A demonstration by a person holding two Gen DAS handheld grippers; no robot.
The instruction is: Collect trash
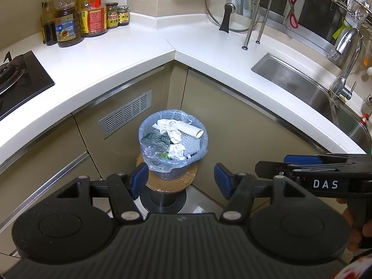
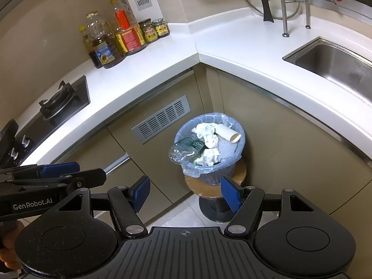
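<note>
While both grippers, left and right, hang wide open and empty, the lined bin sits on a stool, holding crumpled paper, probably tissue.

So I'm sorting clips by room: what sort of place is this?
A home kitchen: a gas stove, a steel sink with faucet, and oil bottles on the white counter.

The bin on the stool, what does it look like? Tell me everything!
The bin is a small round basket of grey woven-looking plastic, lined with a see-through bluish bag folded over its rim. It stands upright on a round wooden stool in the cabinet corner. It is full: crumpled white paper, a white tube and a crushed clear bottle. Neither gripper touches it.
</note>
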